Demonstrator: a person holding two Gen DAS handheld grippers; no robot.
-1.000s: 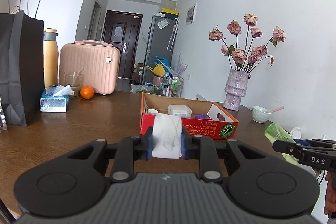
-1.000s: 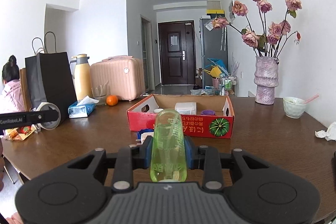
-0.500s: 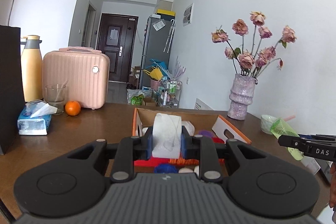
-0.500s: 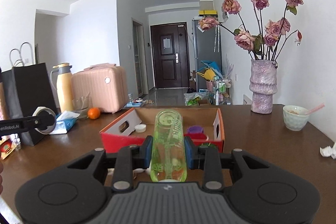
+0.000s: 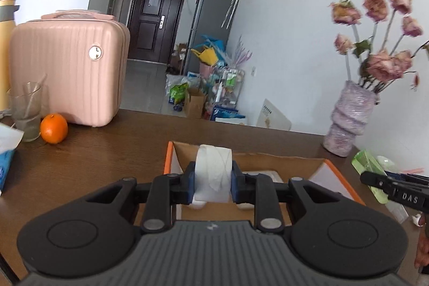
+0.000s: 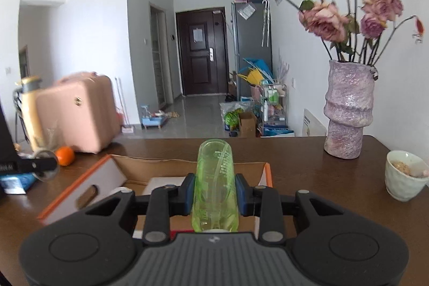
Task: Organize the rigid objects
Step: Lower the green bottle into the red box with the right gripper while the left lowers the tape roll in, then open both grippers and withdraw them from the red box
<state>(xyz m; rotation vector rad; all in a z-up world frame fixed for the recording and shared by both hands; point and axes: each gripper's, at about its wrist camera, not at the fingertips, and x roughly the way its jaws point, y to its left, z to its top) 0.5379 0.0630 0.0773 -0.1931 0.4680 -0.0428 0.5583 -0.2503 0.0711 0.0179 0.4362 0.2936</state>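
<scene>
Clamping a white tape roll (image 5: 213, 173) between nearly closed jaws, the left gripper (image 5: 211, 182) hangs over the open cardboard box (image 5: 340, 178), while the right gripper (image 6: 215, 190) pinches a green translucent bottle (image 6: 215, 186) upright above the same box. Both grippers' bodies hide most of the box's contents; only pale shapes show below the fingers.
</scene>
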